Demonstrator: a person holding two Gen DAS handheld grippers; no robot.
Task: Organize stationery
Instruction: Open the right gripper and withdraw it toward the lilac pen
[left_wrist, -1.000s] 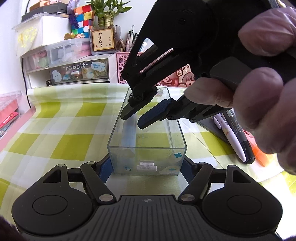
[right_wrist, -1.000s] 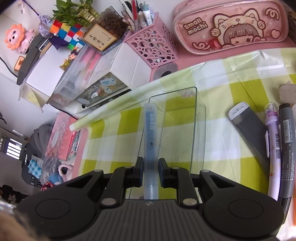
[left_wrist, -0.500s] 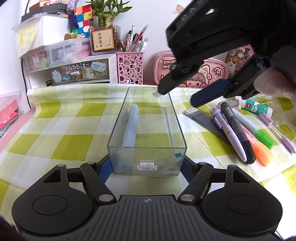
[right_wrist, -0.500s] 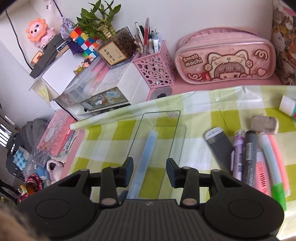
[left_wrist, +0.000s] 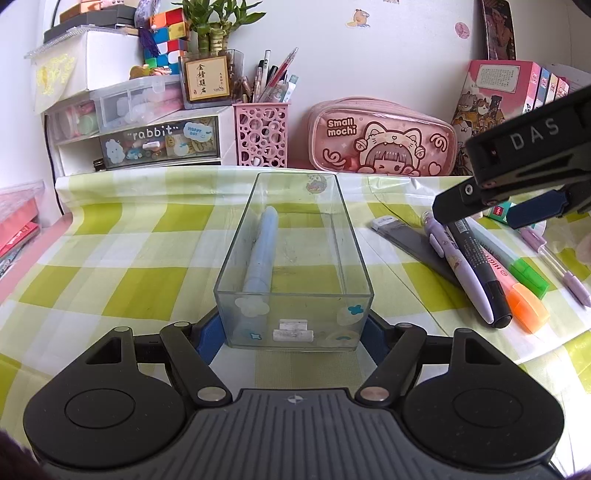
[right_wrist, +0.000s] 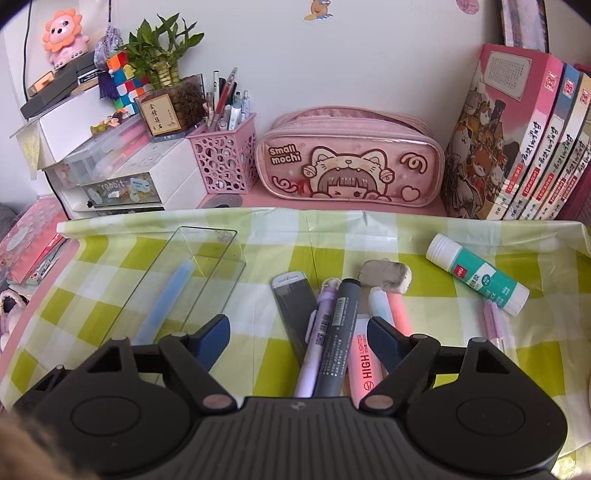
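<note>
Left gripper: we kept jaws clamped on the clear box
Right gripper: jaws had just been opening, empty
Risk: at 12 o'clock we judged crowded pens could scatter

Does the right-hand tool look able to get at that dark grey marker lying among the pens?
Probably yes. The right gripper hangs just above the dark grey marker, its jaws having just opened with nothing between them. The purple pen and pink highlighter crowd both sides.

clear glossy plastic box – matt checked tablecloth – glossy pink pouch.
</note>
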